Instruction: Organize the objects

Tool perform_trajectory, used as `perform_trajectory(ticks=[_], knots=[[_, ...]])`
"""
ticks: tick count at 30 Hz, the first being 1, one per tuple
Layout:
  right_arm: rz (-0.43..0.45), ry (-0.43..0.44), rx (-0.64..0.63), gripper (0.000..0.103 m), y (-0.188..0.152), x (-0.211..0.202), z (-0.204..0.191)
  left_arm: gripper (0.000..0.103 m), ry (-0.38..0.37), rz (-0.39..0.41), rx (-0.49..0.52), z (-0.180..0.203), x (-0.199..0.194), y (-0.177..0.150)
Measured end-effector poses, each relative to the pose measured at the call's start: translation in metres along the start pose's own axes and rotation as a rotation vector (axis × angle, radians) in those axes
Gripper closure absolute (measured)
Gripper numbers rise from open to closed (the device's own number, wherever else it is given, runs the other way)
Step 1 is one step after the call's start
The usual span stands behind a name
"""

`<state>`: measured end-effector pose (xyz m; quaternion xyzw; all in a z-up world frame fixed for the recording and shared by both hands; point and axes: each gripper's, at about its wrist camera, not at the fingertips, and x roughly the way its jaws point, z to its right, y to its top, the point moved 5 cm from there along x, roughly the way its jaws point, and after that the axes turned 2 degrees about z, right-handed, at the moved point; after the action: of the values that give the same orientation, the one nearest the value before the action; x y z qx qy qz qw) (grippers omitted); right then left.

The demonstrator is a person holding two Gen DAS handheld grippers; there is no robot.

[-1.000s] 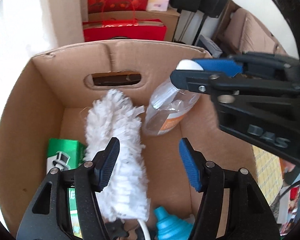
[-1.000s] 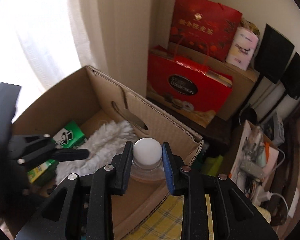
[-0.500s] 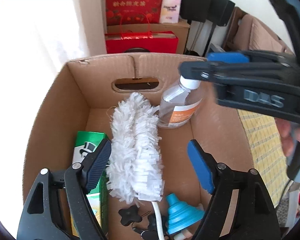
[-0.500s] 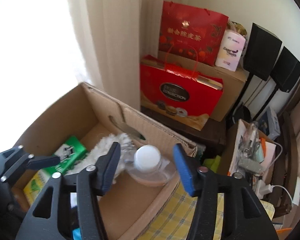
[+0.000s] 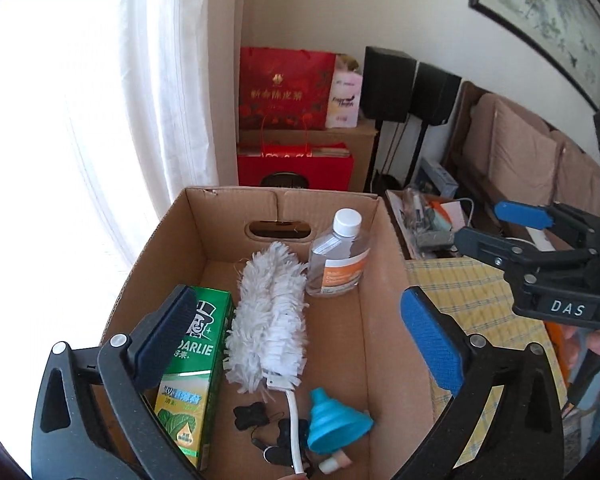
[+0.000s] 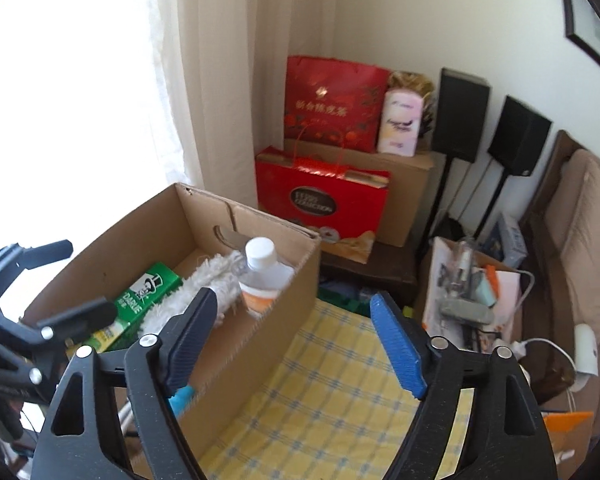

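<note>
We have the left gripper (image 5: 300, 336) wide open over the near end of the open brown cardboard box (image 5: 384, 264), nothing between its blue-padded fingers (image 5: 432, 344). Our right gripper (image 6: 300, 340) is also spread wide and empty, hanging over the yellow checked cloth (image 6: 340, 392) just outside the box's right wall.

Inside the box: the clear plastic bottle with white cap and orange label (image 5: 339, 256) stands upright in the far right corner, by the wall with the handle cutout. The fluffy white duster with white handle (image 5: 270, 320) lies lengthwise down the middle, its head touching the bottle's base. The green Darlie toothpaste carton (image 5: 190, 372) lies along the left wall, just beside the duster. A blue collapsible silicone funnel (image 5: 336, 420) sits at the near end beside the duster handle. Small black pieces (image 5: 250, 416) lie between the carton and the funnel; we can't identify them.

Beyond the box: red gift bags (image 6: 328, 104), two black speakers on stands (image 6: 464, 116), a tan sofa (image 5: 528, 152).
</note>
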<state>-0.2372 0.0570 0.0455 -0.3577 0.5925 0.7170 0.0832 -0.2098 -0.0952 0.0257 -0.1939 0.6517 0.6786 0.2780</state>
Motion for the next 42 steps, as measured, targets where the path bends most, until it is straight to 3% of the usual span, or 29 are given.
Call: perform_trajectory(ticks=[13,20,26,31,42], knots=[[0.039,-0.057,0.077,0.002,-0.06,-0.081,0.009,0.0,-0.031,-0.014,-0.02,0.026,-0.046,-0.047],[0.039,-0.065,0.112,0.001,-0.096,-0.109,0.007,0.0,-0.039,0.001,-0.02,0.039,-0.071,-0.073],[0.058,-0.086,0.145,0.001,-0.122,-0.134,0.008,0.0,0.036,0.044,0.023,0.046,-0.097,-0.091],[0.085,-0.122,0.163,0.001,-0.134,-0.156,0.01,0.0,0.024,0.071,0.011,0.05,-0.117,-0.097],[0.11,-0.189,0.207,0.001,-0.158,-0.19,0.014,0.0,0.074,0.12,-0.016,0.052,-0.149,-0.105]])
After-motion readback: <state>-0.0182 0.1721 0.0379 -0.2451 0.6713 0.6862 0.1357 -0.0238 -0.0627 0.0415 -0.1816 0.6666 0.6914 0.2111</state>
